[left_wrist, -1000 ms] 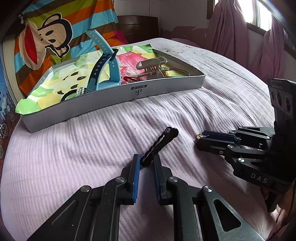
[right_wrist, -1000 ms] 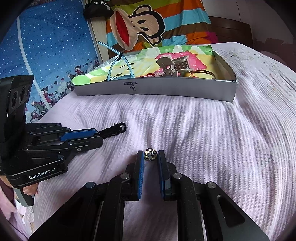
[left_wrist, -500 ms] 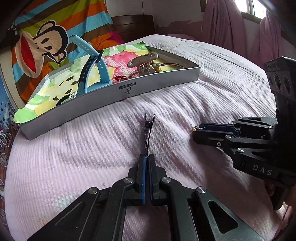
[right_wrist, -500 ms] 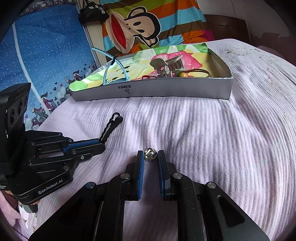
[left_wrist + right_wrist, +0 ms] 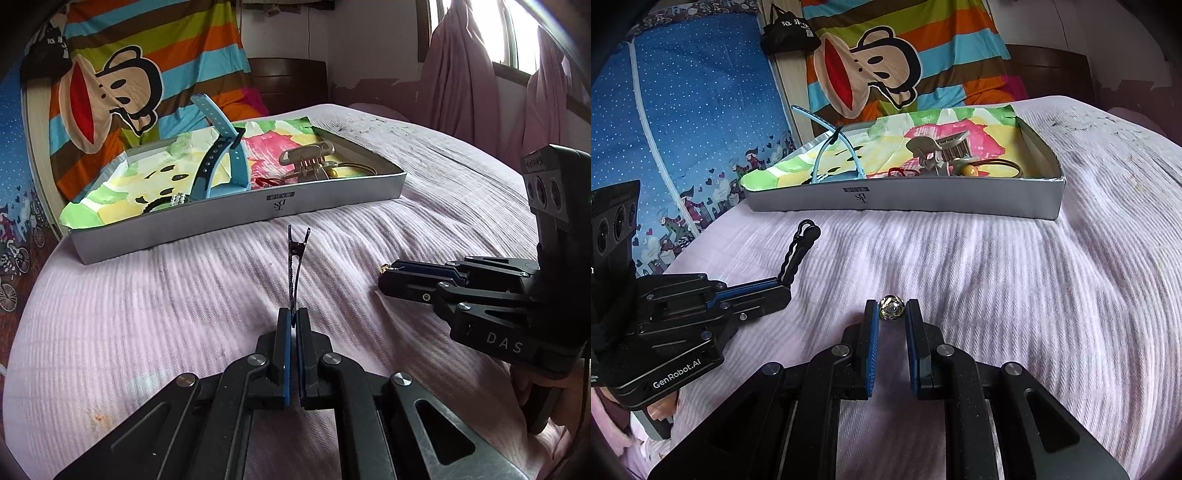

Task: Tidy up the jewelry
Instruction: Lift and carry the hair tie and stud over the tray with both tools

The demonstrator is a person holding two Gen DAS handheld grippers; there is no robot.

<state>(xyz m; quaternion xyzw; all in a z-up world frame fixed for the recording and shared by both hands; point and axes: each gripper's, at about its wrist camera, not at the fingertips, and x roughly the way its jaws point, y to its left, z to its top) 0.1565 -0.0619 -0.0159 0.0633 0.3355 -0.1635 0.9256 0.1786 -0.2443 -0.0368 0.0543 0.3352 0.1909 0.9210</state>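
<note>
Left tool [image 5: 293, 317] is clamped on a black hair clip [image 5: 295, 266]; right tool [image 5: 891, 314] pinches a small gold bead [image 5: 892, 307]. Both hover over the pink bed [image 5: 1015, 277], before the grey tray [image 5: 905, 199] toward its far edge

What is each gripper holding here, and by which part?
Left gripper: black hair clip, pinched at its near end. Right gripper: small metallic bead, held between the fingertips.
</note>
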